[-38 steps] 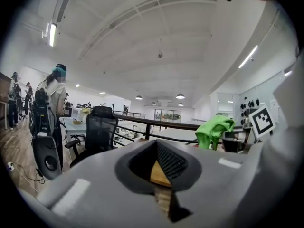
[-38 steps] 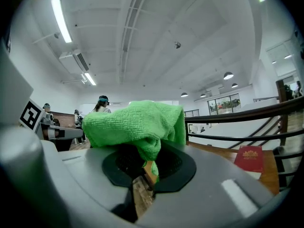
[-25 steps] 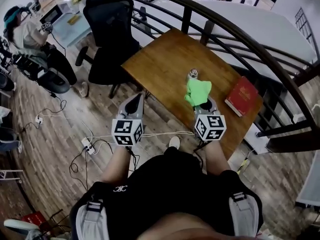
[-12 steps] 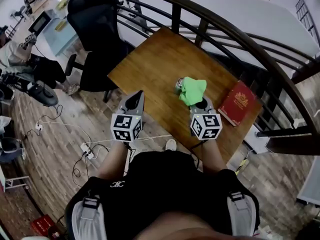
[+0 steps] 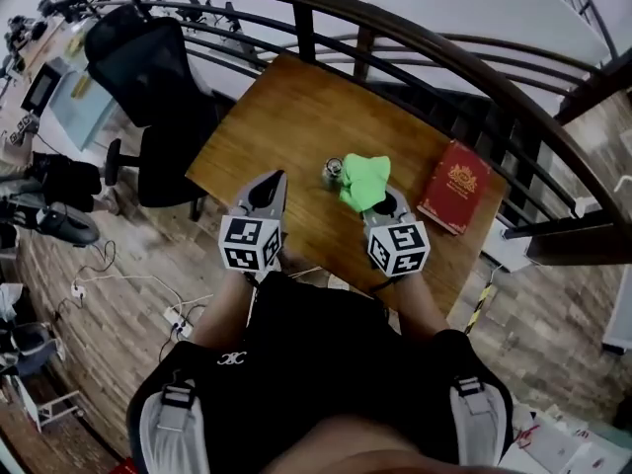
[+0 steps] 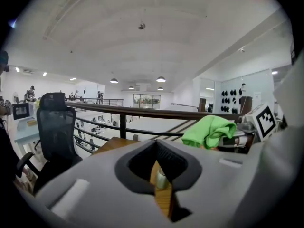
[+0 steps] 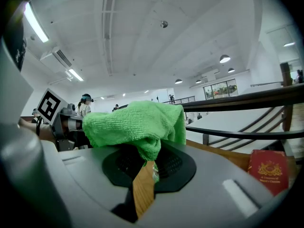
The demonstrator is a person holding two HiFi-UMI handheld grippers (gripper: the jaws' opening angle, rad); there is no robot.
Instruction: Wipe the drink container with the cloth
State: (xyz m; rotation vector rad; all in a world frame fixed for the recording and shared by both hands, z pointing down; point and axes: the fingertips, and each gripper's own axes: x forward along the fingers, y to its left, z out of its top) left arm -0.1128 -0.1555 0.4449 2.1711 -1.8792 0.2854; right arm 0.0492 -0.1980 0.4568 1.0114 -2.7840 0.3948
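A small silvery drink container (image 5: pixel 333 173) stands upright on the wooden table (image 5: pixel 296 117); through the left gripper's narrow slit it shows as a pale container (image 6: pixel 161 178). My right gripper (image 5: pixel 383 201) is shut on a bright green cloth (image 5: pixel 363 181), which hangs just right of the container; the same cloth (image 7: pixel 135 123) bunches over the jaws in the right gripper view. My left gripper (image 5: pixel 269 192) is shut and holds nothing, near the table's front edge, left of the container. The green cloth (image 6: pixel 211 131) also shows at the right of the left gripper view.
A red book (image 5: pixel 453 187) lies at the table's right end, also seen as a red book (image 7: pixel 270 171) in the right gripper view. A dark metal railing (image 5: pixel 395 42) curves behind the table. A black office chair (image 5: pixel 158 77) stands to the left. Cables run over the floor (image 5: pixel 128 275).
The view has swung, so table and chair sit further left and lower. Both grippers have moved closer to the table, and the cloth now hangs right of the container instead of in front of it.
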